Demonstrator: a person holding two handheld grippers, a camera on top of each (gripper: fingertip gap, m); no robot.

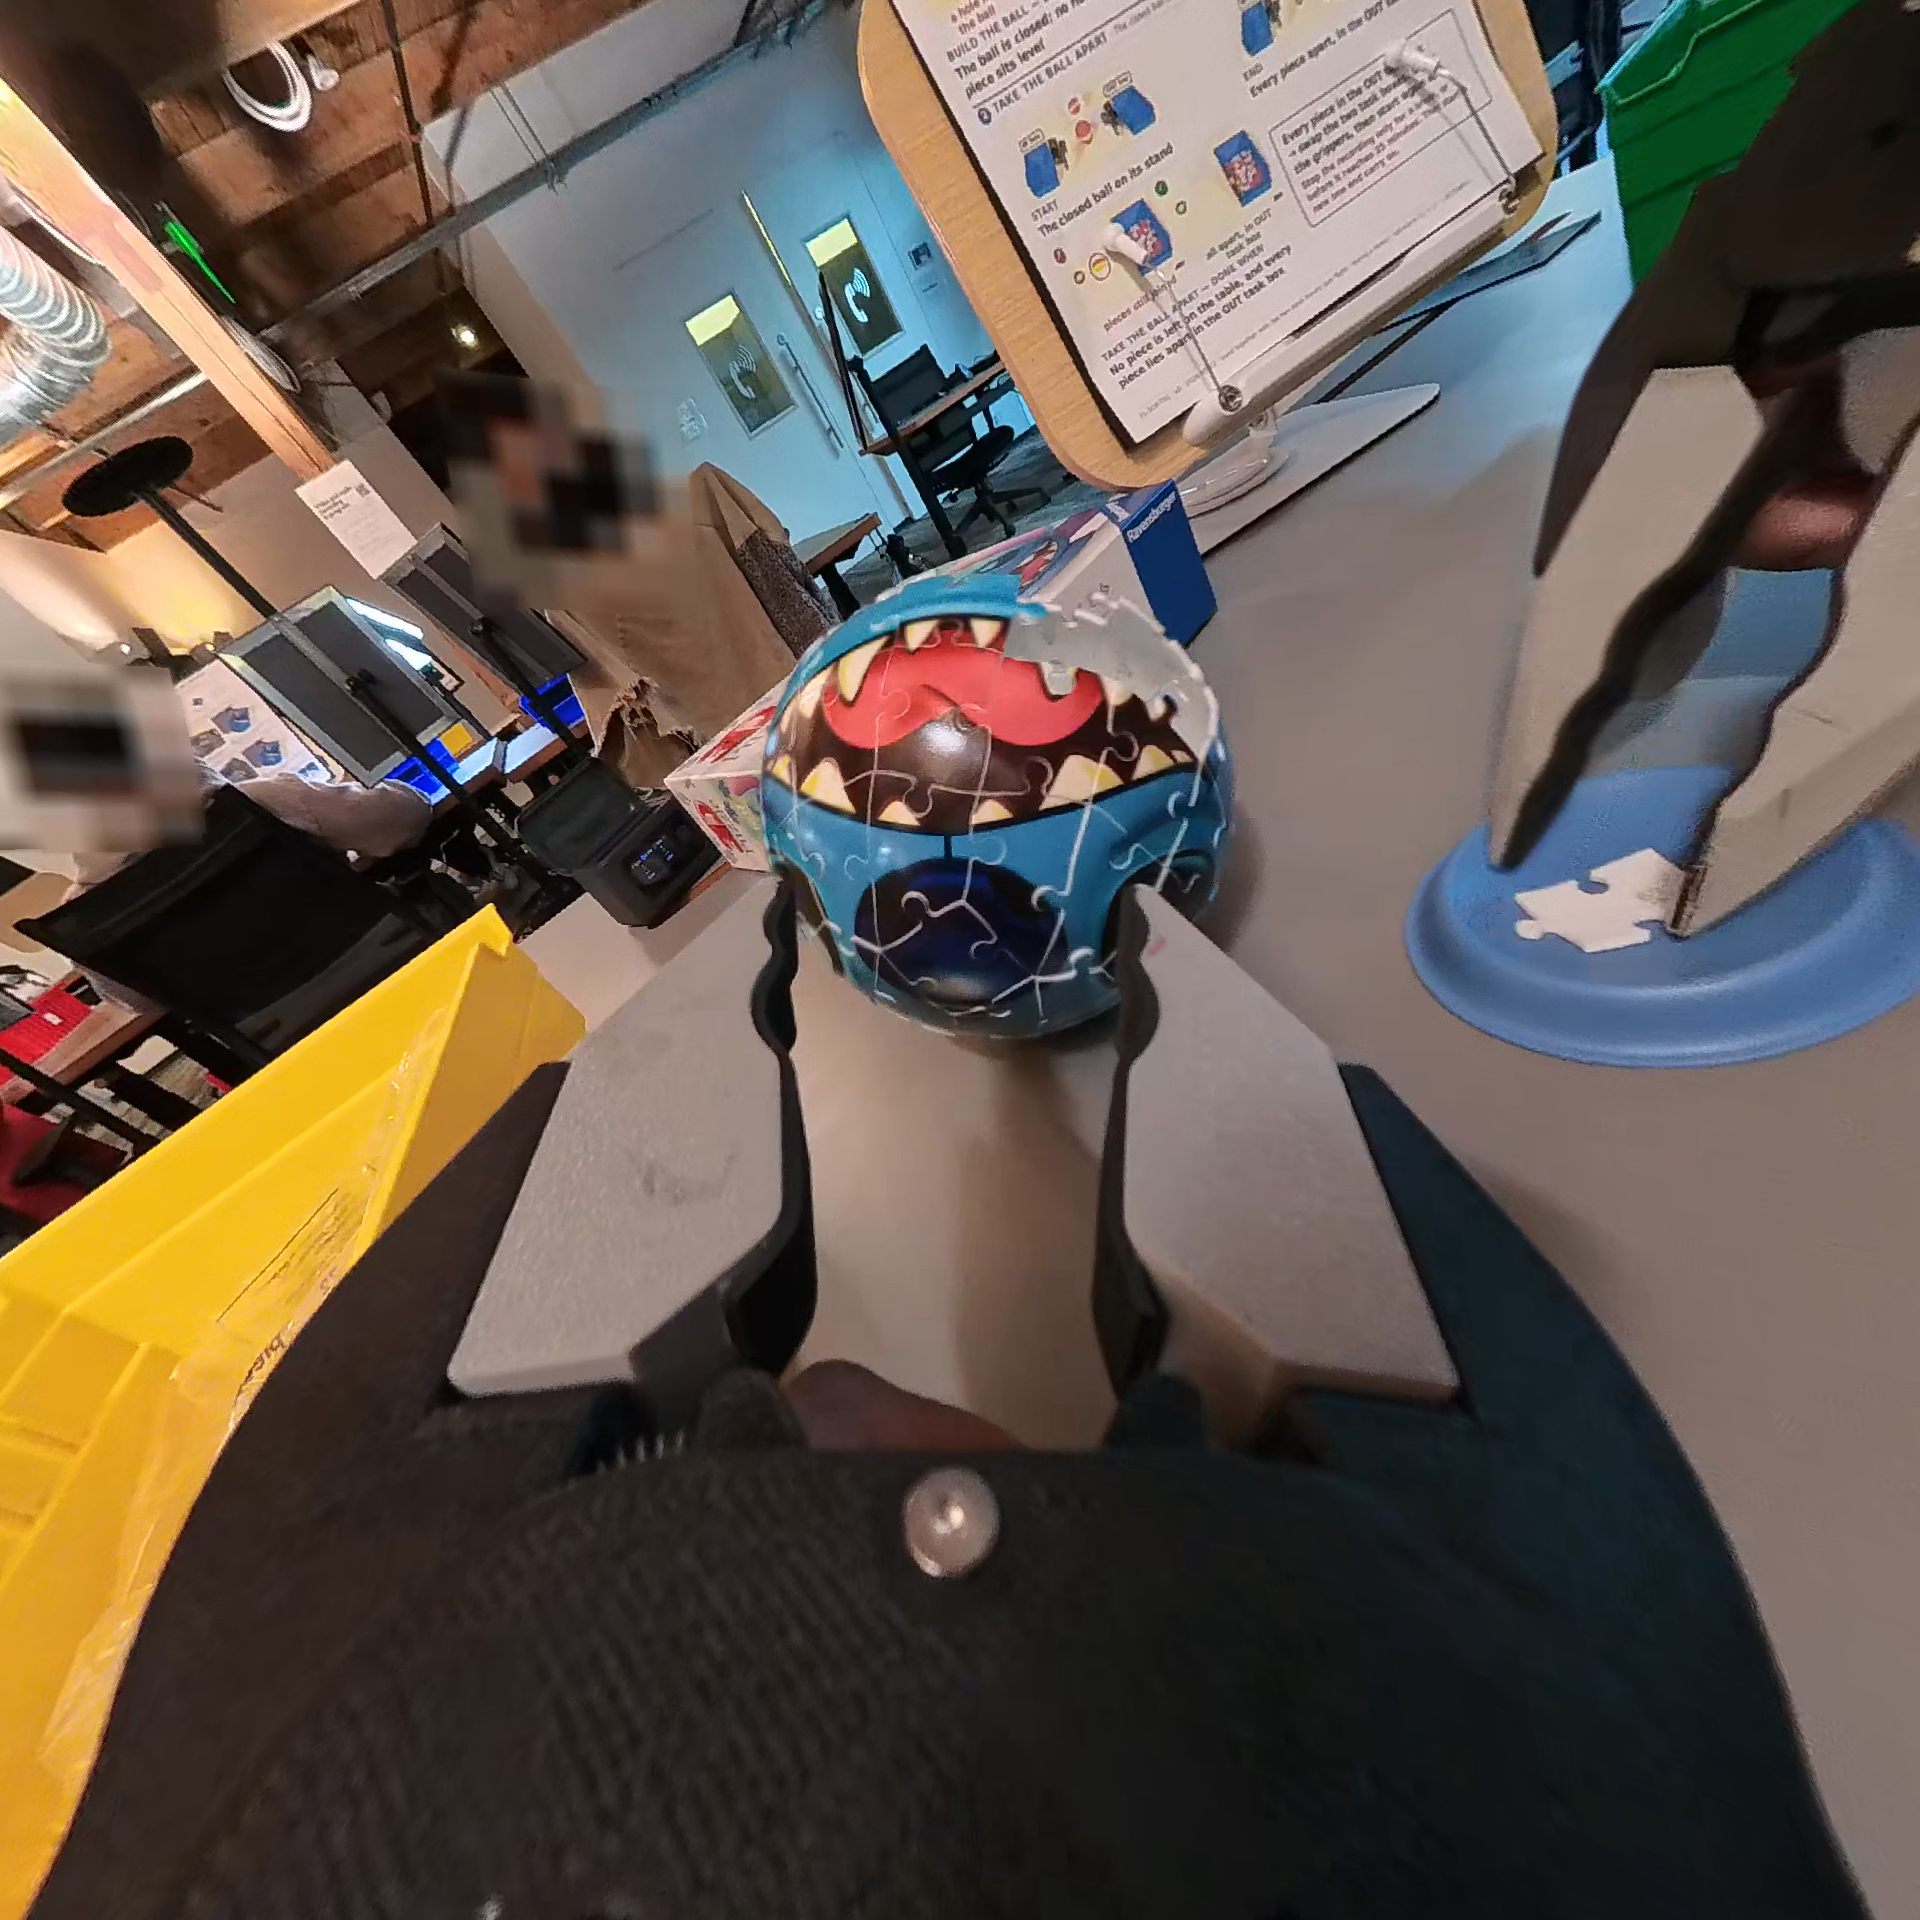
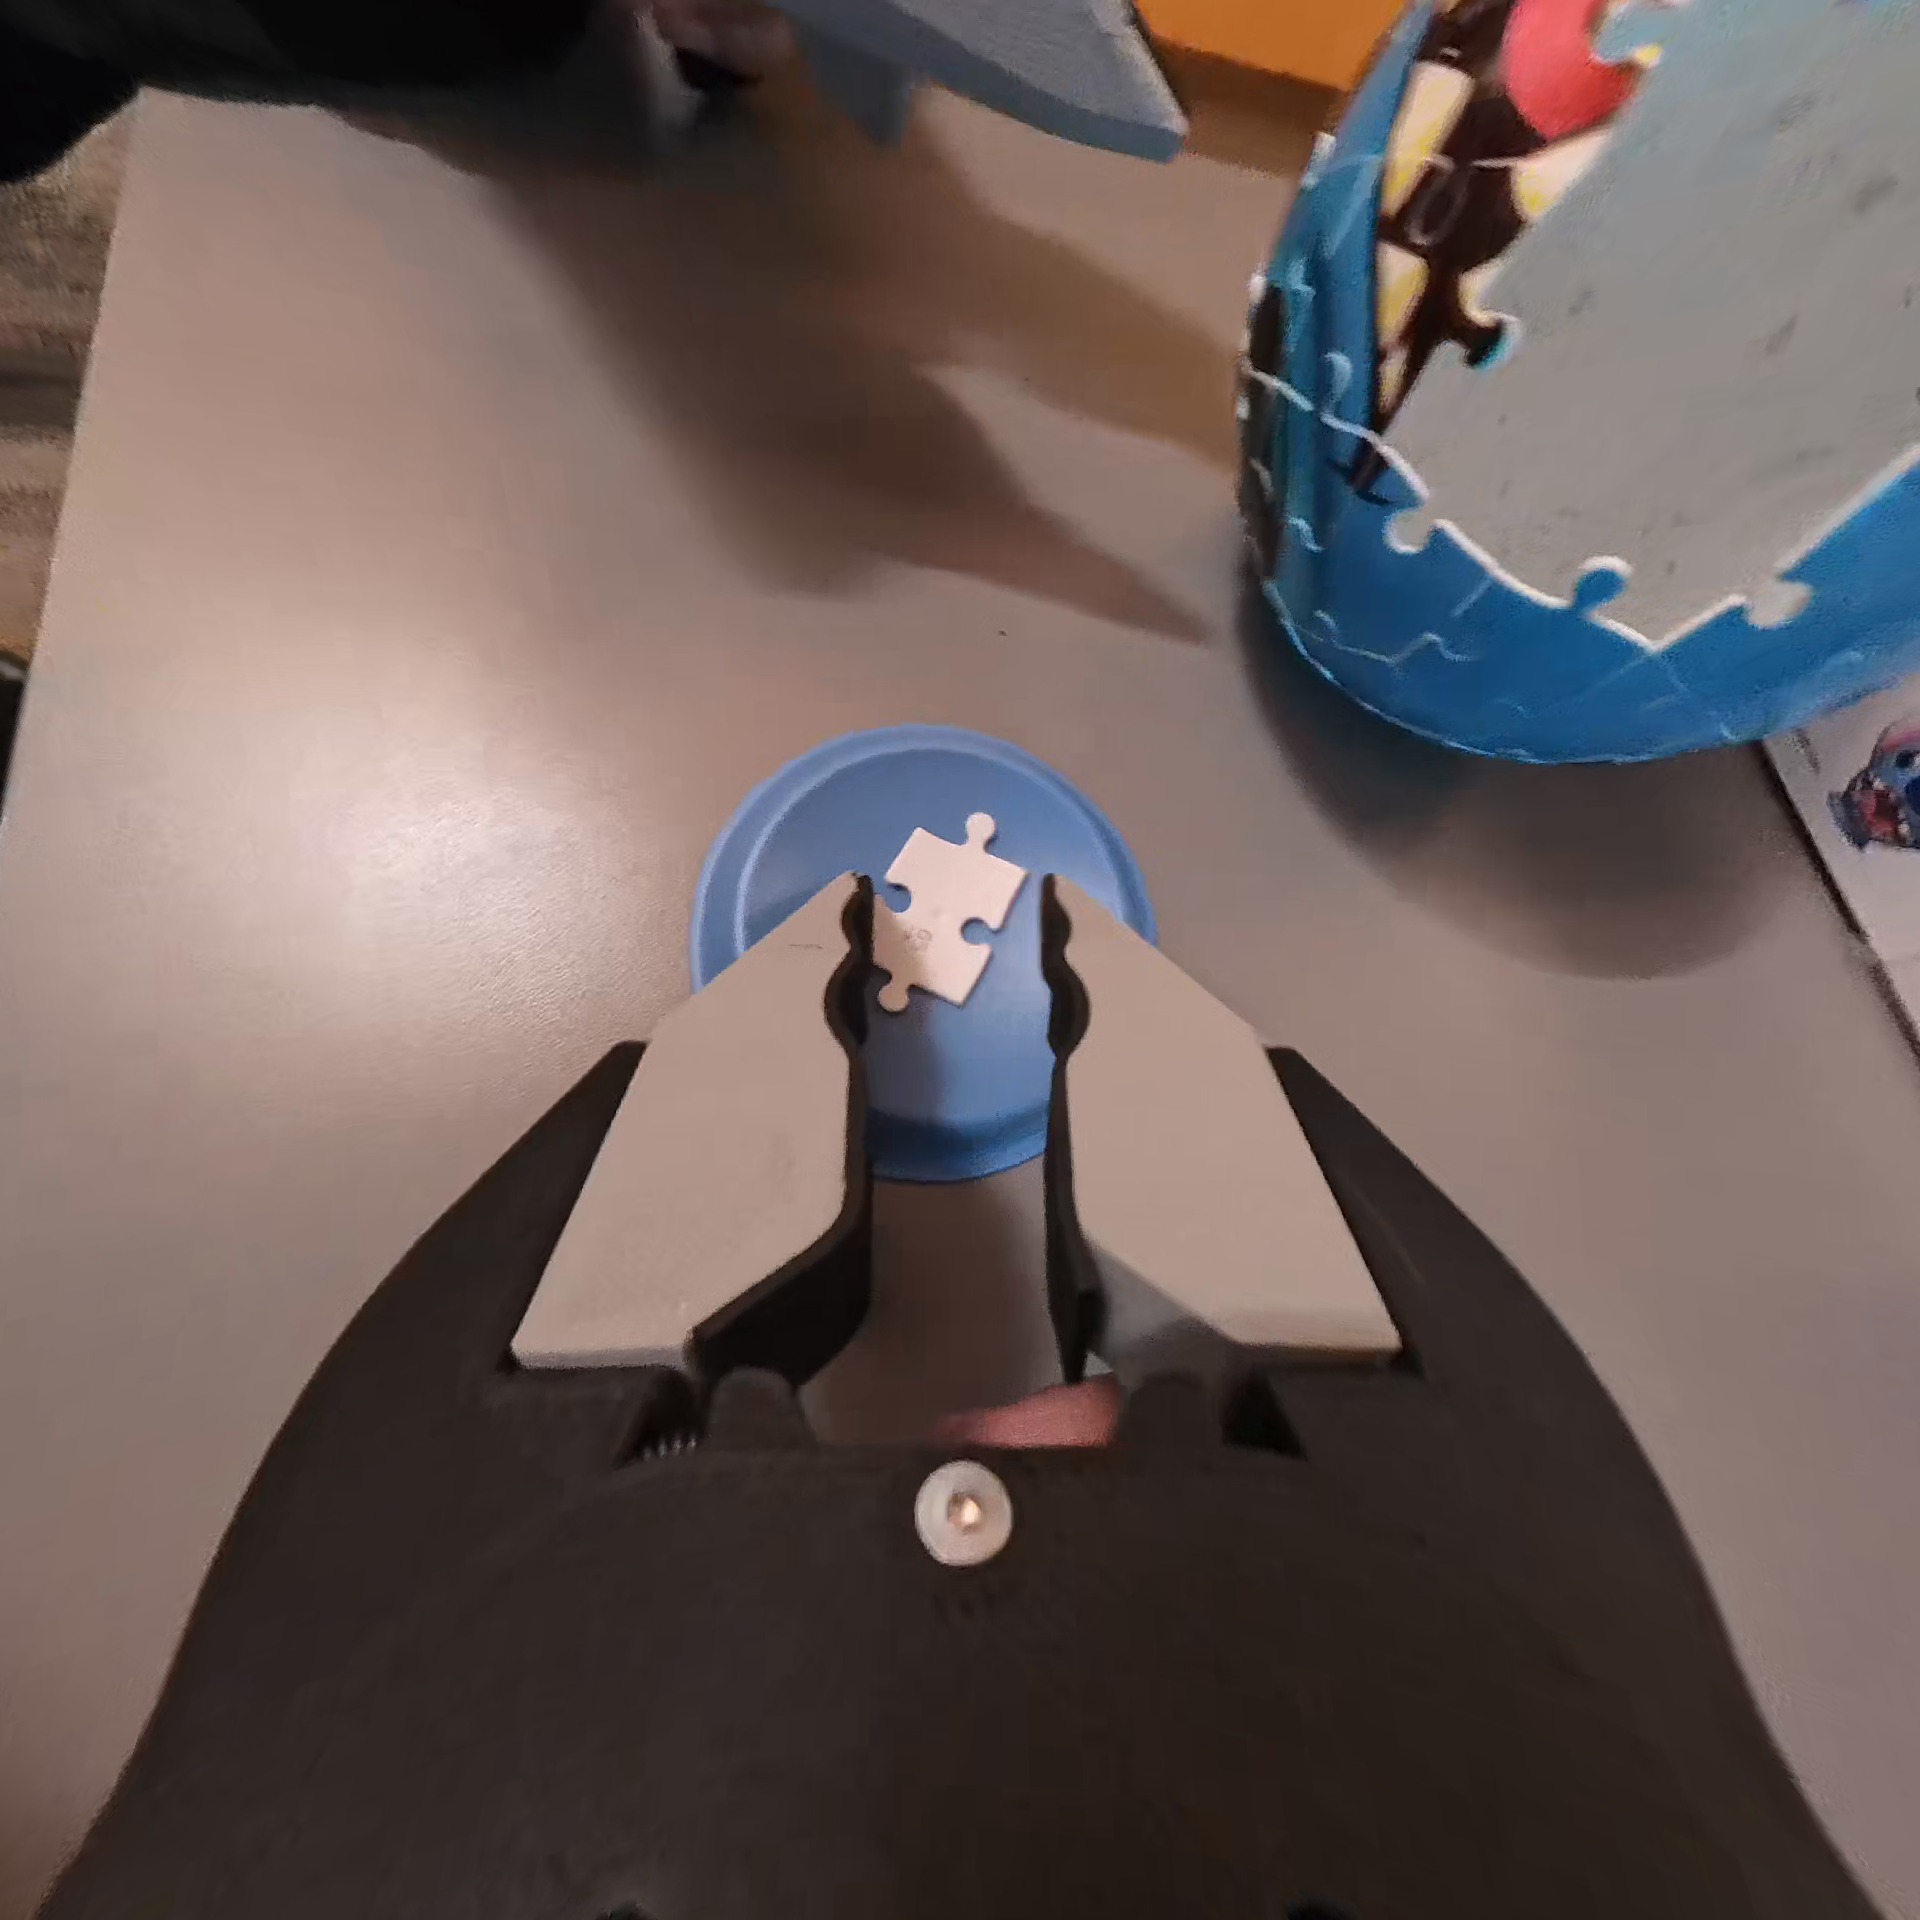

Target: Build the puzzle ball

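Left claw clenched on the puzzle ball; released right claw straddles the white piece at frame centre, which may skid off the blue stand

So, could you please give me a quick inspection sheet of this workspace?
Surface: grey table, bare around the work.
Job's things: unfinished puzzle ball; loose white piece on blue stand.
Clutter: yellow bin, puzzle box, instruction board.
Tools: left tool shut on the ball; right tool open over the piece.
Cables: white coil overhead.
Surroundings: office with chairs, doors.
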